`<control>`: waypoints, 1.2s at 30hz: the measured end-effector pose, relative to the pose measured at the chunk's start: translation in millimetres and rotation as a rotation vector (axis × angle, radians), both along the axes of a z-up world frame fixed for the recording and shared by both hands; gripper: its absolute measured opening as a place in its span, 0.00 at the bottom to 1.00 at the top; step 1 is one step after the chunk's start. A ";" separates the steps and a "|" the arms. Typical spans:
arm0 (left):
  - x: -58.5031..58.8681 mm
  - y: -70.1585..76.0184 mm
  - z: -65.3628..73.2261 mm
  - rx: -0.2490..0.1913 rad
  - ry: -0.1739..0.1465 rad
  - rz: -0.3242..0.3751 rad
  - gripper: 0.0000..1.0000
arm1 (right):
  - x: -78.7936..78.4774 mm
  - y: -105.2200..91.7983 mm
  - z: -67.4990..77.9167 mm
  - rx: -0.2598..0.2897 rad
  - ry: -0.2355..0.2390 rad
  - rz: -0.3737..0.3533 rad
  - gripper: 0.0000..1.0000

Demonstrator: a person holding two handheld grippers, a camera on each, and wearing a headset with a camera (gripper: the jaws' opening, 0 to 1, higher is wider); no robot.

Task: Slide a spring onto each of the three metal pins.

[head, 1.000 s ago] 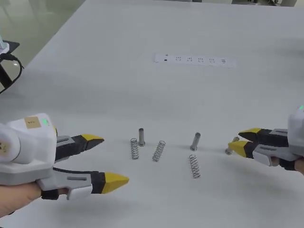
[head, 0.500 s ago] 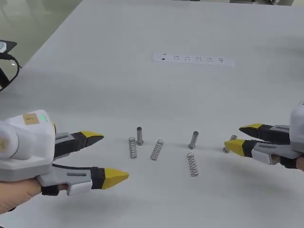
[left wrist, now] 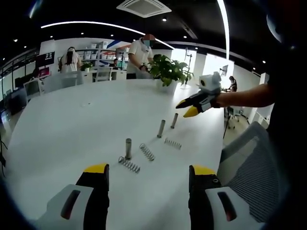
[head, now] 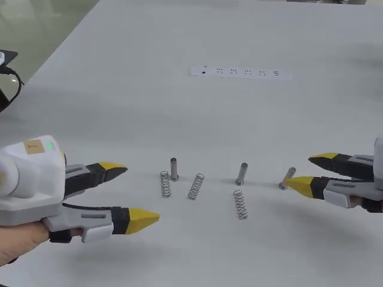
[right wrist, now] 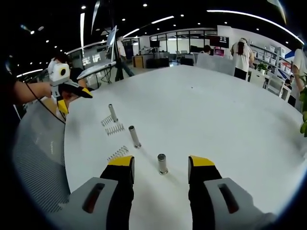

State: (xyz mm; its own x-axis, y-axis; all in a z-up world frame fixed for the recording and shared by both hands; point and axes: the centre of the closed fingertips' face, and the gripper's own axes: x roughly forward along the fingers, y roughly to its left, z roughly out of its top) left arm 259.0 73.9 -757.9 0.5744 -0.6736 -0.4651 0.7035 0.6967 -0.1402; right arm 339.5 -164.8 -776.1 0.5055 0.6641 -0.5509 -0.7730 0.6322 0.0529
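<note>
No spring point(head: 240, 204) on a pin point(head: 242, 174) yet. Left gripper point(head: 139, 192), right gripper point(head: 299, 171) wide open, empty. Next we must pinch one spring.

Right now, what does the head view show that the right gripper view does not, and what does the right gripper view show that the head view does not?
Head view's own: the white power strip, lying farther back on the table.
Right gripper view's own: people standing in the office beyond the table, and ceiling lights.
Shared: the three metal pins standing in a row, the three springs lying loose beside them, and the left gripper and right gripper, both open.
</note>
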 end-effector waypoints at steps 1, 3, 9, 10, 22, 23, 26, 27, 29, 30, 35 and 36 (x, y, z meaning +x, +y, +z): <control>0.2 -0.2 0.3 -0.001 -0.001 0.000 0.63 | -0.1 0.5 0.7 0.001 -0.004 0.002 0.46; 0.8 -0.1 0.8 -0.002 -0.002 0.003 0.63 | -0.3 1.4 1.4 0.002 -0.006 0.005 0.47; 1.7 1.2 1.9 -0.003 -0.005 0.009 0.63 | -1.8 1.8 3.4 -0.001 -0.012 0.013 0.50; 1.6 1.4 1.9 -0.003 -0.004 0.010 0.63 | -1.9 1.5 4.1 -0.002 -0.013 0.014 0.50; 1.6 1.2 3.3 -0.001 -0.003 0.005 0.63 | -16.4 -17.4 7.7 -0.017 -0.005 0.011 0.50; 1.8 1.0 3.4 -0.001 -0.004 0.005 0.63 | -17.4 -19.0 7.5 -0.019 -0.003 0.010 0.50; 2.0 -0.9 3.9 0.001 -0.006 0.000 0.63 | -19.7 -23.5 8.6 -0.024 -0.003 0.006 0.49; 1.9 -1.3 4.0 0.002 -0.006 -0.002 0.63 | -19.9 -24.4 9.2 -0.025 -0.005 0.004 0.49; 1.9 -1.7 3.9 0.001 -0.005 -0.003 0.63 | -21.0 -26.1 10.1 -0.025 0.000 0.000 0.49; 2.0 -1.8 3.9 0.001 -0.006 -0.003 0.63 | -21.7 -27.1 10.5 -0.024 -0.001 -0.003 0.49; 2.3 -1.9 5.6 -0.003 -0.009 -0.002 0.63 | -26.6 -29.9 9.4 -0.020 0.007 -0.011 0.48; 2.5 -1.7 5.8 -0.005 -0.009 -0.001 0.63 | -27.9 -30.3 8.9 -0.020 0.009 -0.010 0.48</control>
State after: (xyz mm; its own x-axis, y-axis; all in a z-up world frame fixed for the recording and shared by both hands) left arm 261.5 72.2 -752.1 0.5780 -0.6762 -0.4569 0.7053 0.6955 -0.1371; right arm 311.6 -195.0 -767.2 0.5071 0.6479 -0.5685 -0.7661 0.6409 0.0471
